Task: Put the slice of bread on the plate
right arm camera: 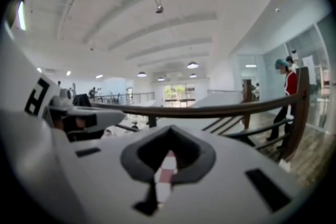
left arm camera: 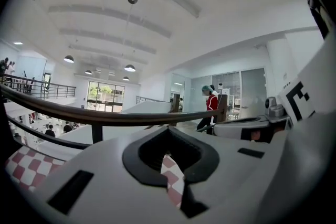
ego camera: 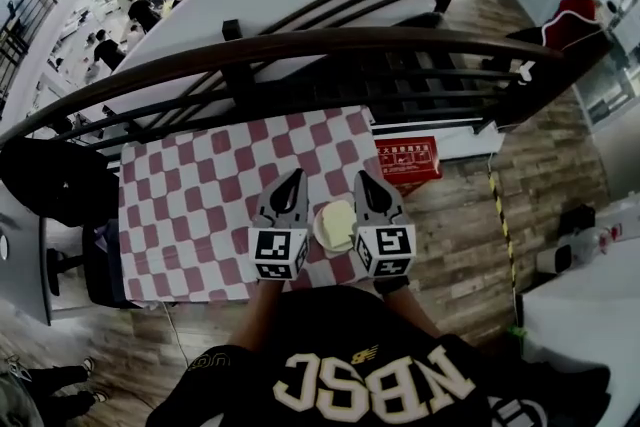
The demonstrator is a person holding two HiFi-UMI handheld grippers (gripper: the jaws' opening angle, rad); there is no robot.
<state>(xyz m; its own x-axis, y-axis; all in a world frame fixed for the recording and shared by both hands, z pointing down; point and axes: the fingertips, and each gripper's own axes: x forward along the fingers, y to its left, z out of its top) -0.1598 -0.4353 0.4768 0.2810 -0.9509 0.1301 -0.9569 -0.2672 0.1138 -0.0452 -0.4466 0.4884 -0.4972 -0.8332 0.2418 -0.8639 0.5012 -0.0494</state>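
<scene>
A pale slice of bread lies on a small white plate on the red-and-white checked table. Both grippers are held up in the air above the table's near edge, one on each side of the plate, pointing almost level toward the railing. My left gripper has its jaws together with nothing in them. My right gripper is shut and empty too. Through the slit in each gripper view only a strip of checked cloth shows, with nothing between the jaws.
A dark curved railing runs behind the table, with a lower floor beyond. A red box sits on the wooden floor at the right. A black chair stands at the left. People stand far right.
</scene>
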